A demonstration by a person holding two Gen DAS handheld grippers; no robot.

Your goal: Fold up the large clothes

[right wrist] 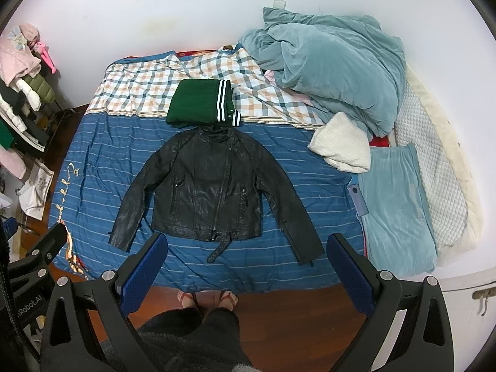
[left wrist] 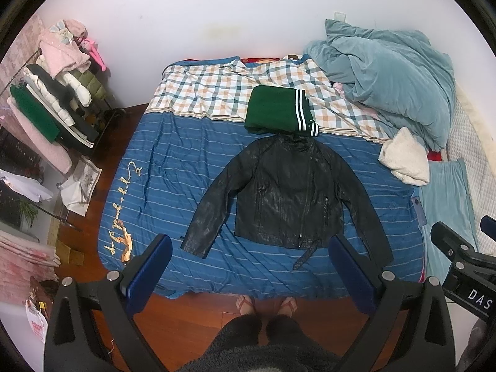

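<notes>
Lying flat mid-frame on the blue striped bed point(left wrist: 173, 167), the black leather jacket point(left wrist: 288, 192) is zipped, sleeves splayed, collar touching a folded green garment point(left wrist: 276, 111) above. Left gripper point(left wrist: 251, 260) & right gripper point(right wrist: 248, 257) hover near the hem w/ jaws wide apart, empty. Risk: stiff, slick leather may slip or spring back unfolded; loose belt strap point(left wrist: 305, 255) could snag.

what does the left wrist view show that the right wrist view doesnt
Only the left wrist view shows the white plastic bag on the floor at lower left and most of the clothes rack.

Only the right wrist view shows the white cabinet at lower right and more of the quilted white pad.

Both show the black leather jacket spread flat on the blue striped bedspread, the folded green garment above it, and open grippers.
</notes>
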